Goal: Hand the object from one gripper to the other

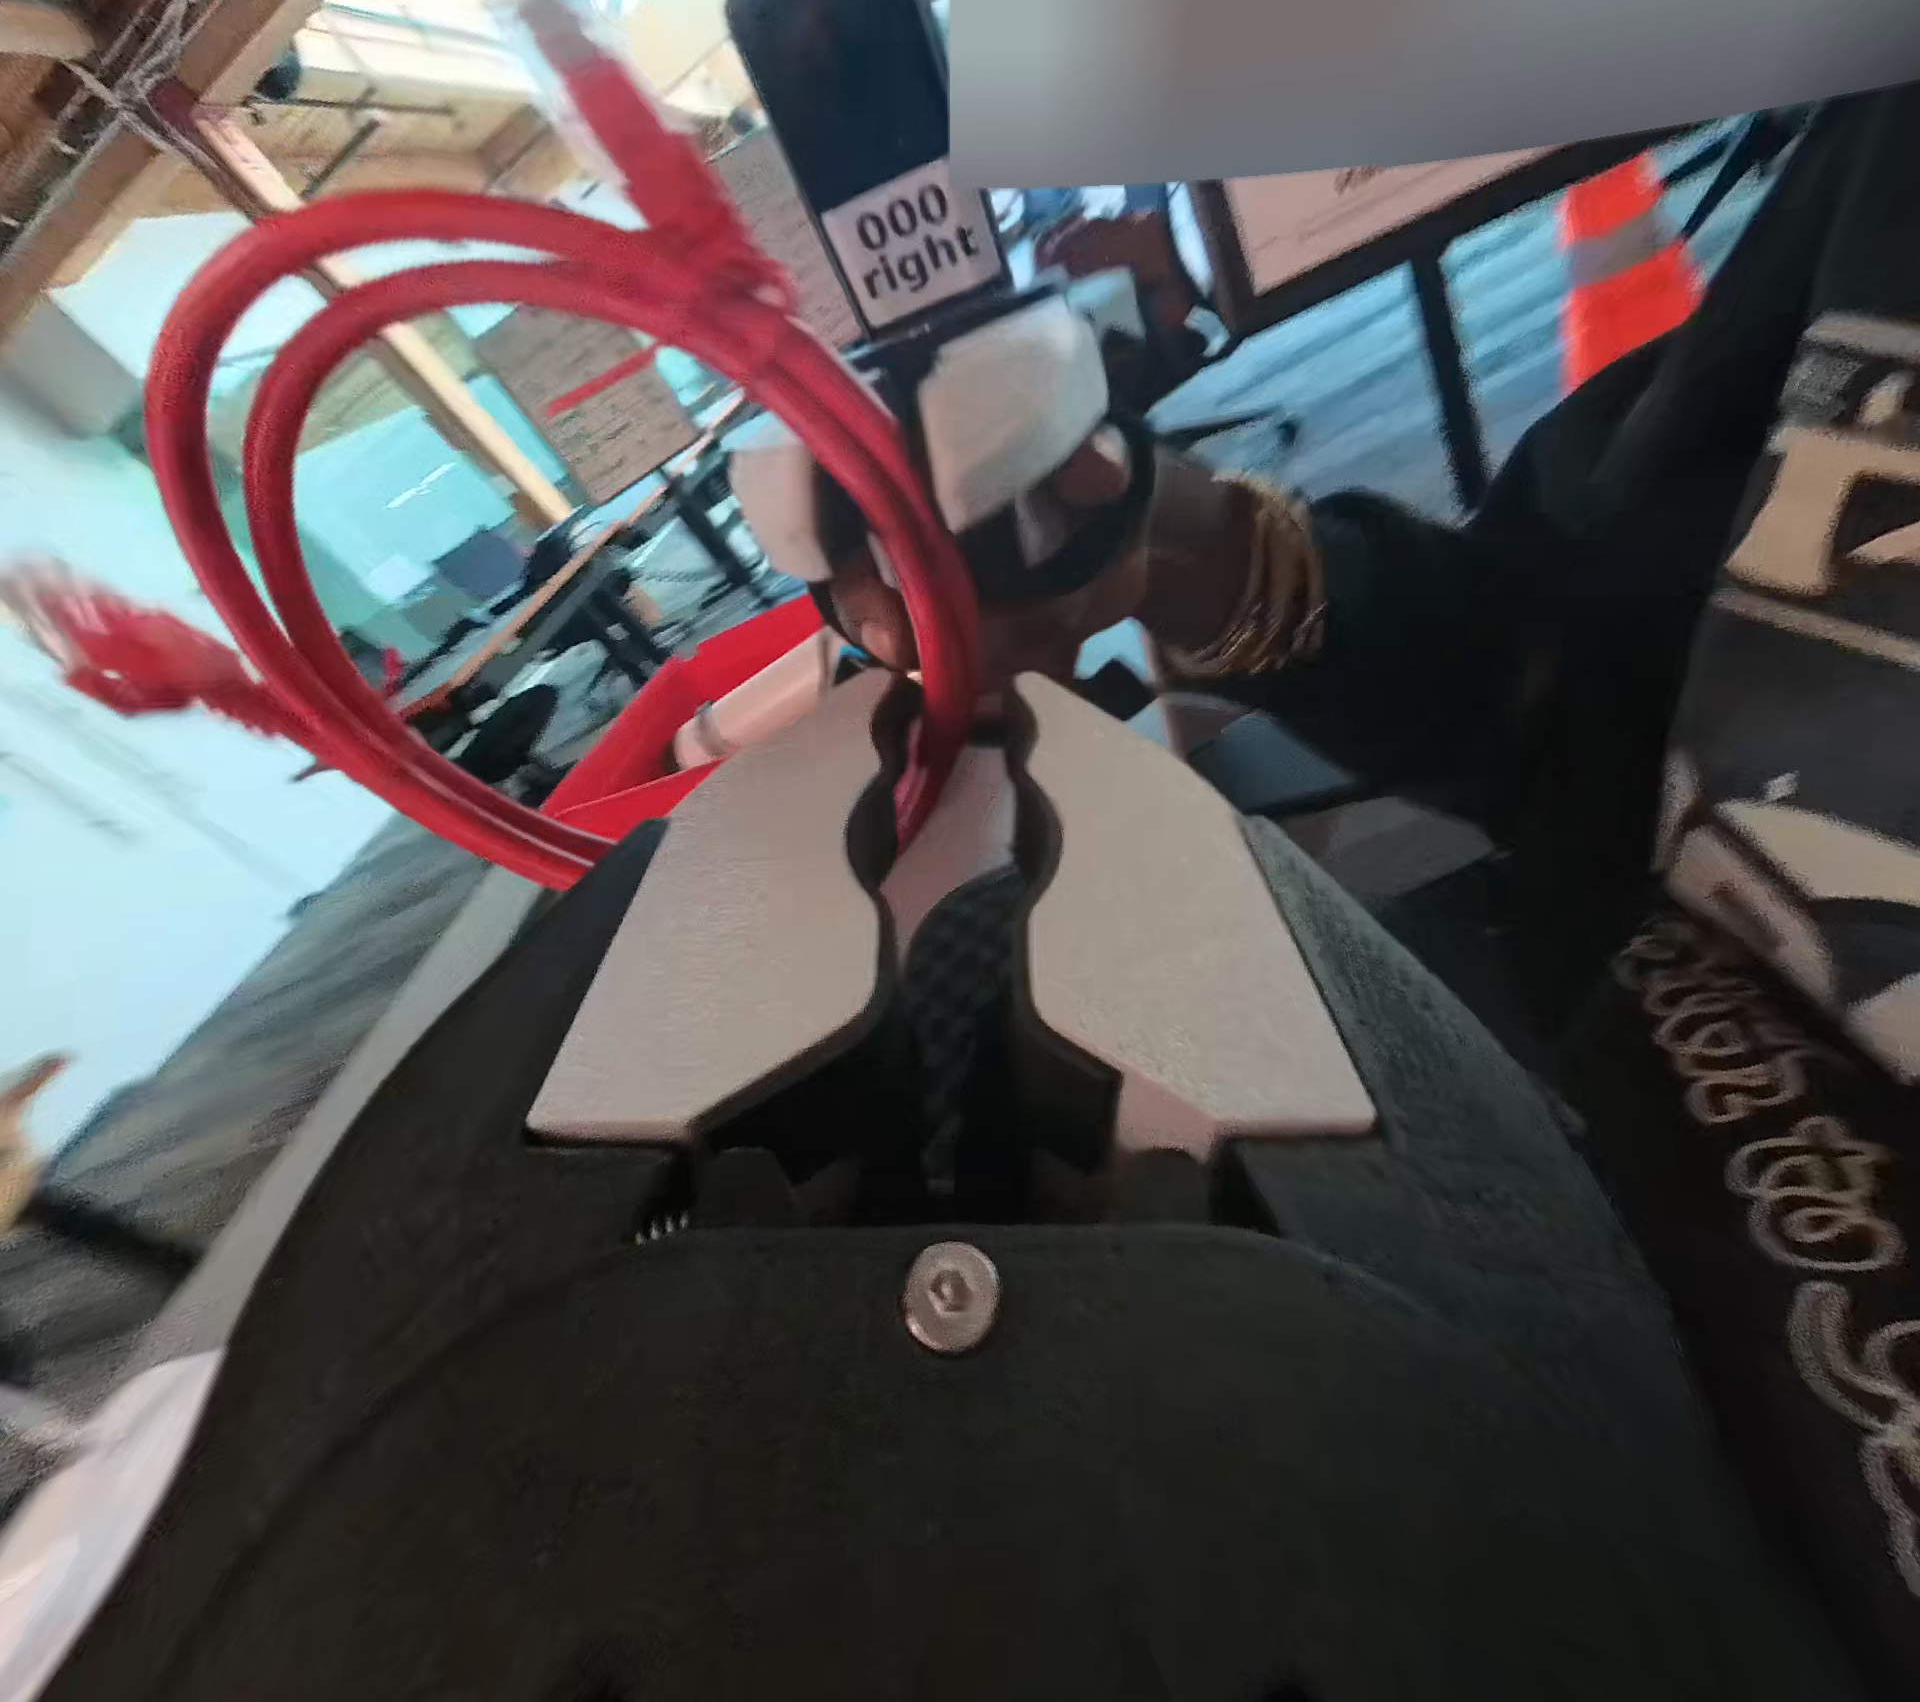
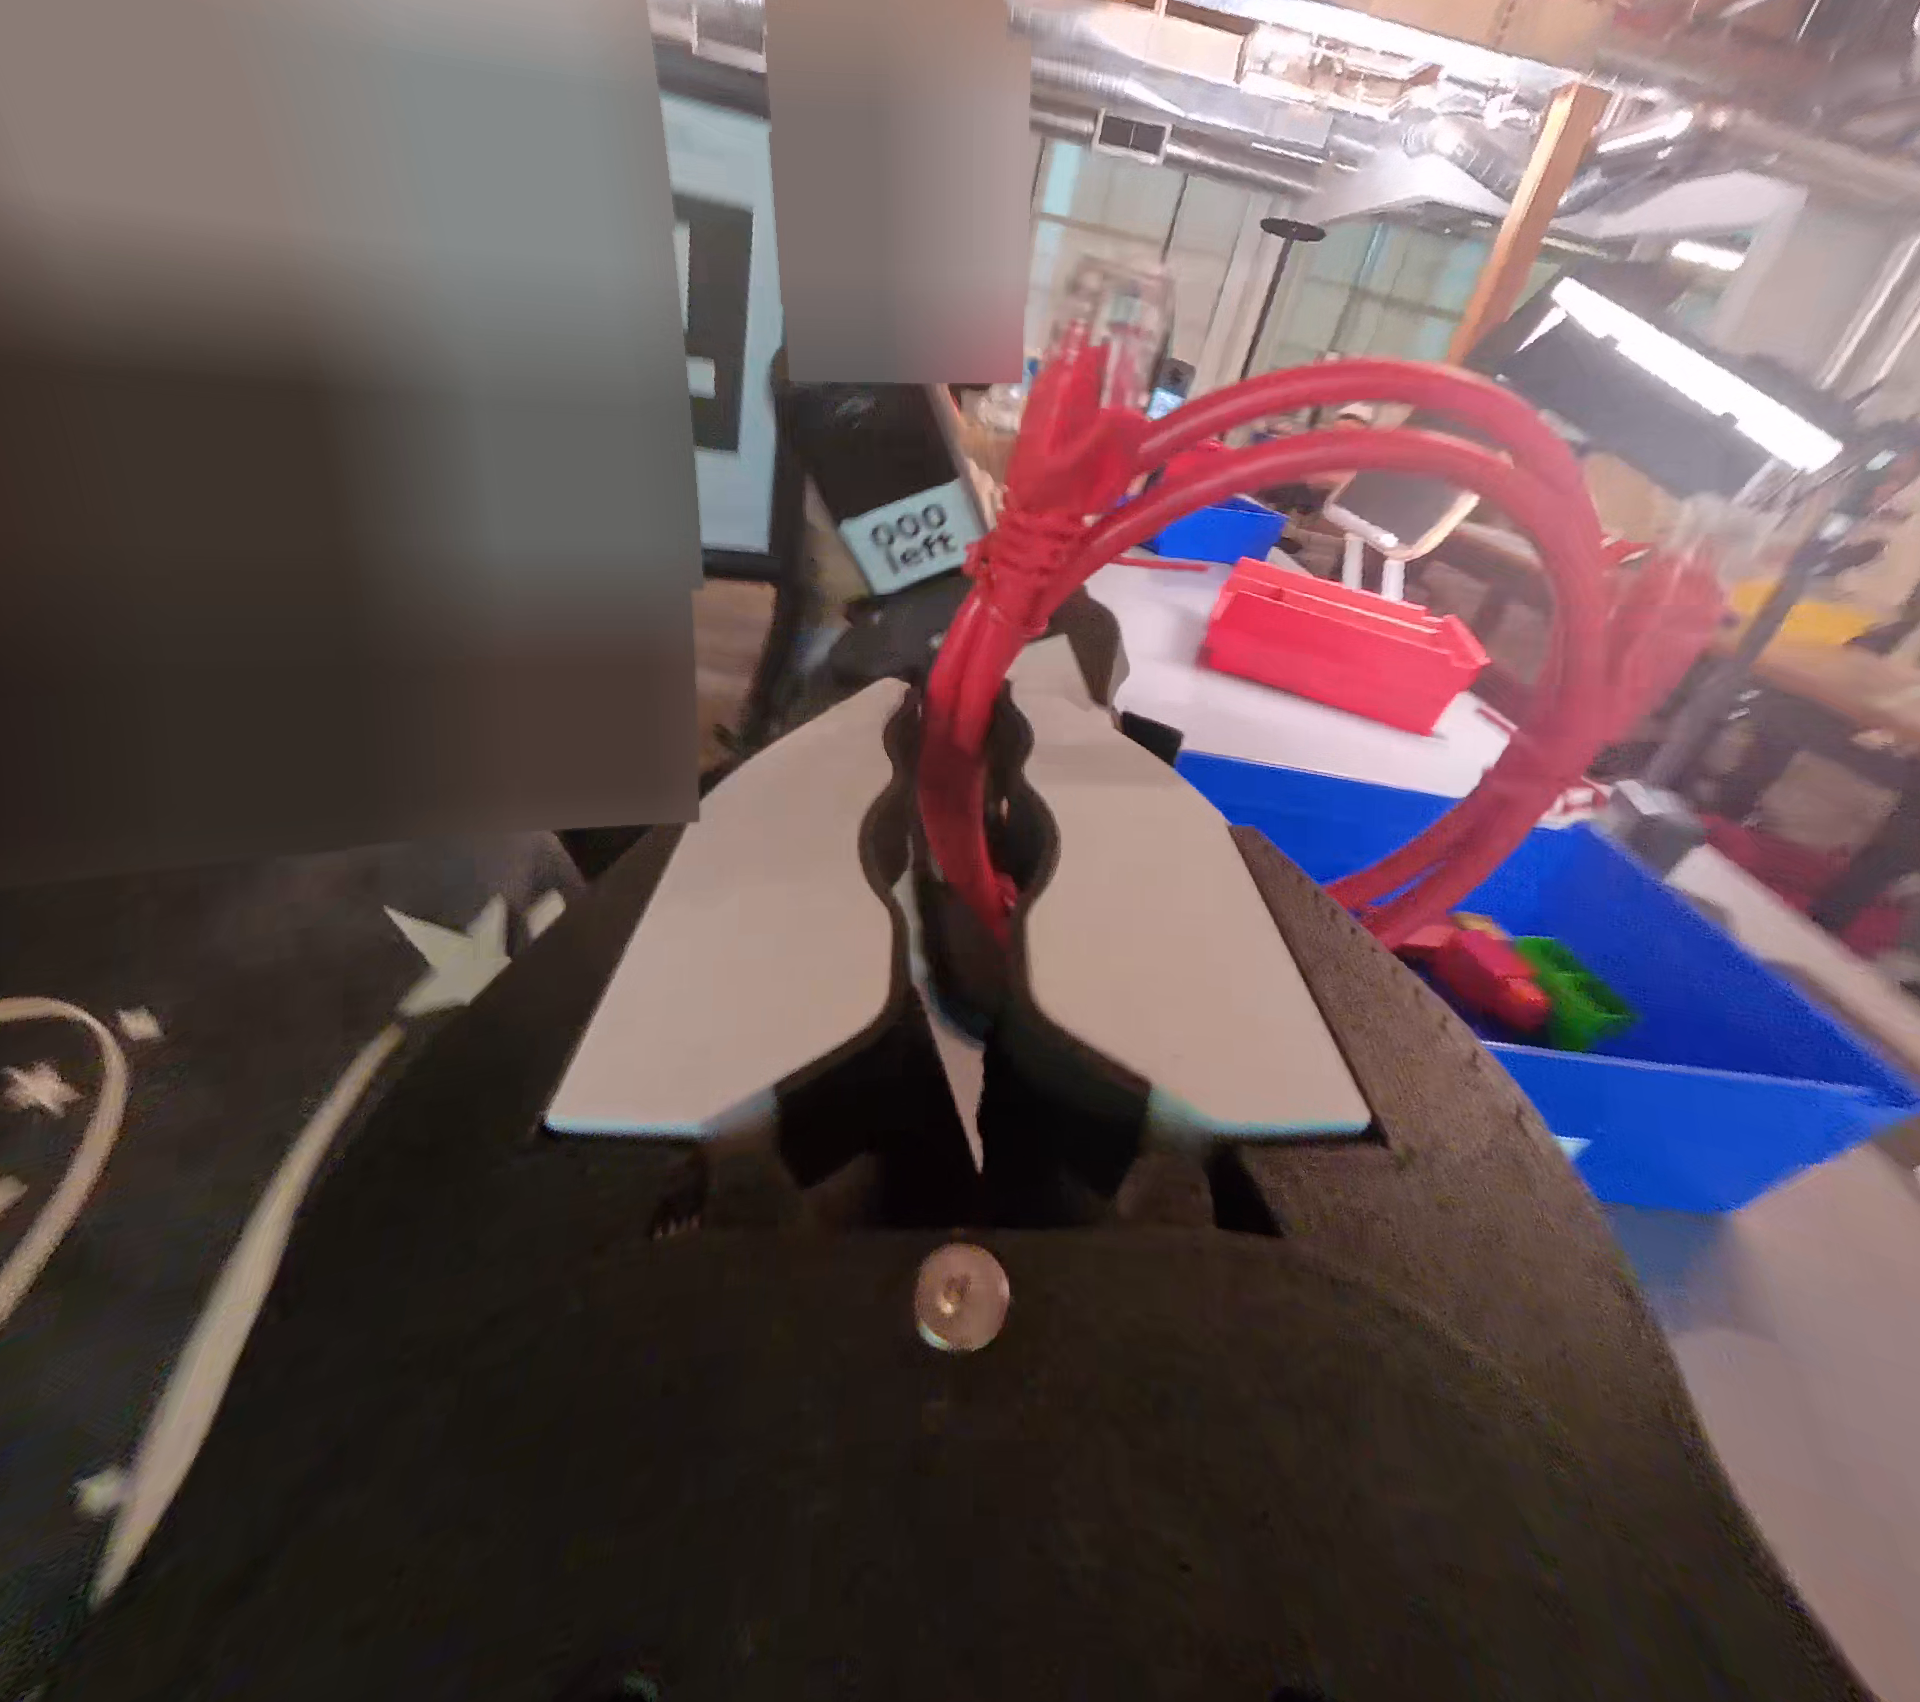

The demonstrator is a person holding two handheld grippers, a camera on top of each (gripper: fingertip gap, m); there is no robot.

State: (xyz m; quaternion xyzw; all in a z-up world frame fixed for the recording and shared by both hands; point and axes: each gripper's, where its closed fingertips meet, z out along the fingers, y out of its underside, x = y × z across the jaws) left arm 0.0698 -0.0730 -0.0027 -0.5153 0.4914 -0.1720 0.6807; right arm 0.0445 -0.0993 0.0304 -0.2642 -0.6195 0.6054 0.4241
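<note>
The red cable, a coiled bundle bound with a red tie, sits between both grippers at once. In the left wrist view, the left gripper has its jaws drawn close together at the tips, with the coil's strands passing through the narrow gap between them; the claw is clenched on the cable. The coil arcs up and to the left, one plug end pointing left and another standing upward (both blurred). Beyond the tips, the right gripper faces this one, held by a hand with bangles at the wrist.

In the right wrist view, the right gripper is likewise closed onto the cable, the strands running down the channel between its pale fingers. The left gripper shows just behind the coil. Below and to the right lie a blue bin holding small red and green blocks, and a red tray on a white table.
</note>
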